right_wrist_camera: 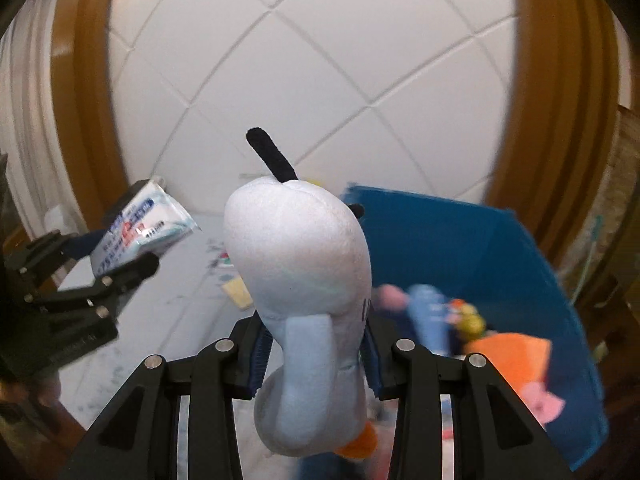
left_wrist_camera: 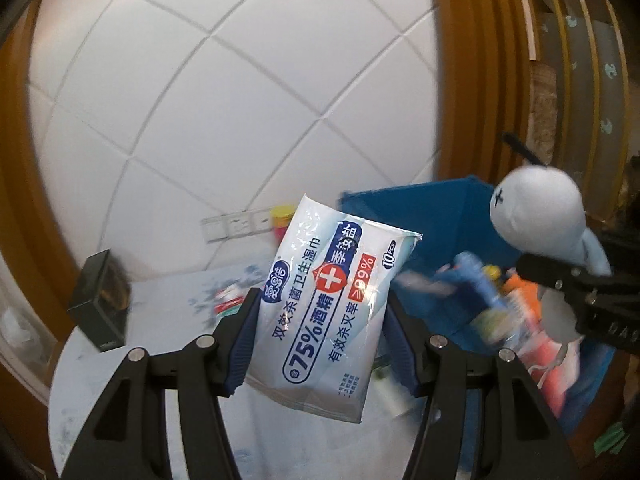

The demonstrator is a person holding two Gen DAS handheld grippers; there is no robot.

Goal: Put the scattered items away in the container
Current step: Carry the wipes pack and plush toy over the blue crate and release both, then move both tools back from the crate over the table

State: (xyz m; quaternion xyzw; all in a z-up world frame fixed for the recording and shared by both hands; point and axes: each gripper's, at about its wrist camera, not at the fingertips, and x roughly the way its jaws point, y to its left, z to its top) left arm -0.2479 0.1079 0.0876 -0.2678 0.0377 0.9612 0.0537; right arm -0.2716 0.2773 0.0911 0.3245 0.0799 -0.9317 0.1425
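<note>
Your left gripper (left_wrist_camera: 320,340) clamps the wipes pack (left_wrist_camera: 326,316) between its pads, long axis tilted up-right; your right gripper (right_wrist_camera: 314,354) squeezes the plush toy (right_wrist_camera: 304,300), head upward. Both hang above the pale round table (left_wrist_camera: 120,380), the blue bin (right_wrist_camera: 500,248) beside a white tiled wall (left_wrist_camera: 200,80).

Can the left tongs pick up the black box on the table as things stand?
Probably not yet. The left tongs are shut on the wet wipes pack, so they have no free grip. The black box sits unobstructed to their left; dropping the pack in the blue bin first would free them.
</note>
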